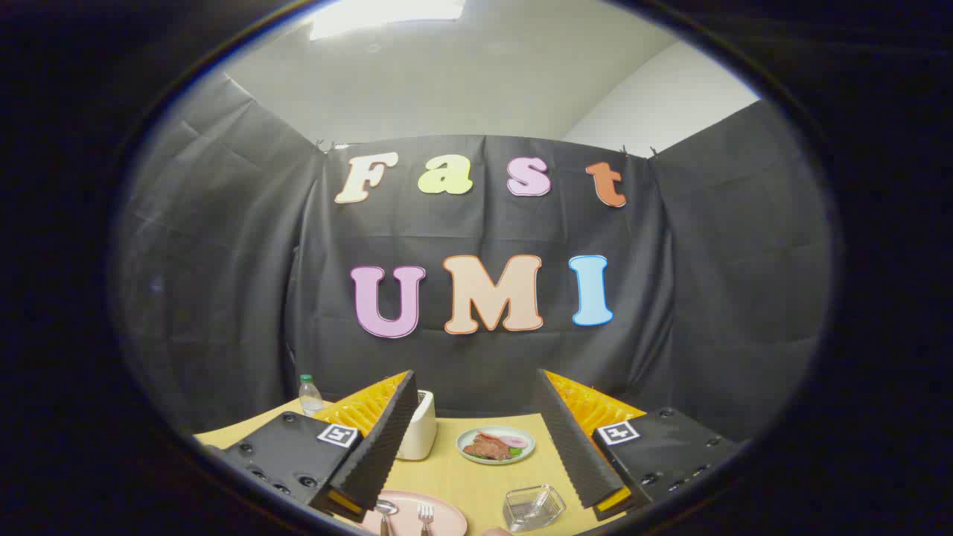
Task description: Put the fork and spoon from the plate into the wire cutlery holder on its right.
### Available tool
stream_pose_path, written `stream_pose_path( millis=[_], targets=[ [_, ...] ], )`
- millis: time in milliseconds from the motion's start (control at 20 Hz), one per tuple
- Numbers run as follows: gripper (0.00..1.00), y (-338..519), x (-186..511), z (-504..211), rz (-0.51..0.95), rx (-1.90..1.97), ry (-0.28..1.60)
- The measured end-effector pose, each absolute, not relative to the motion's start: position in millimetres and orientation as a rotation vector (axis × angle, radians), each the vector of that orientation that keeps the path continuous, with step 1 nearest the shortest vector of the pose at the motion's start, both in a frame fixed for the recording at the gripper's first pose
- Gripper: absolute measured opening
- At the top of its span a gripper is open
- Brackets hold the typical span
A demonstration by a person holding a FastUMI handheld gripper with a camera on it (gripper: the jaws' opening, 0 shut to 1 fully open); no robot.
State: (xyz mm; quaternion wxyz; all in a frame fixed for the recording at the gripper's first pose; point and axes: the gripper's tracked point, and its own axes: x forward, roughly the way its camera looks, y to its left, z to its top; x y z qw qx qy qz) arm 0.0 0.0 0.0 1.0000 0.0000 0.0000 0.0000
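Gripper [476, 439] standing wide open at the bottom of the frame, gripping nothing, its two black ribbed fingers [380, 447] spreading apart with yellow backing on their outer sides and a square marker on each black block behind them. Hanging above the table, touching none of the things on it.

Lying low between the fingers, at the bottom centre: a pink plate [447, 514], partly cut off, carrying a spoon [386, 512] on its left and a fork [425, 515] just beside it, bowl and tines pointing away. Sitting to the right of the plate, near the right finger: a clear holder [533, 508], looking empty so far as can be told.

Resting farther back between the fingers, at lower centre: a pale green dish [470, 450] holding brown and pink food. Standing left of it, partly hidden behind the left finger: a white container [418, 435]. Standing farther left at the back of the table: a small clear bottle [310, 394].

Spreading under everything: a yellow table [476, 480], smooth and plain. Closing it in on three sides: black cloth walls [223, 298], creased and clipped along the top. Rising above them in the upper frame: pale room walls [655, 104] and ceiling with a bright light panel [387, 11] at top centre.
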Motion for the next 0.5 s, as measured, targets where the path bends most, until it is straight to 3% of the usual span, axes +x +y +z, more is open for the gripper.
stream_pose_path(
  millis=[500],
  targets=[
    [1.0, 18, 3, -11, 0.049, -0.002, 0.038]
  ],
)
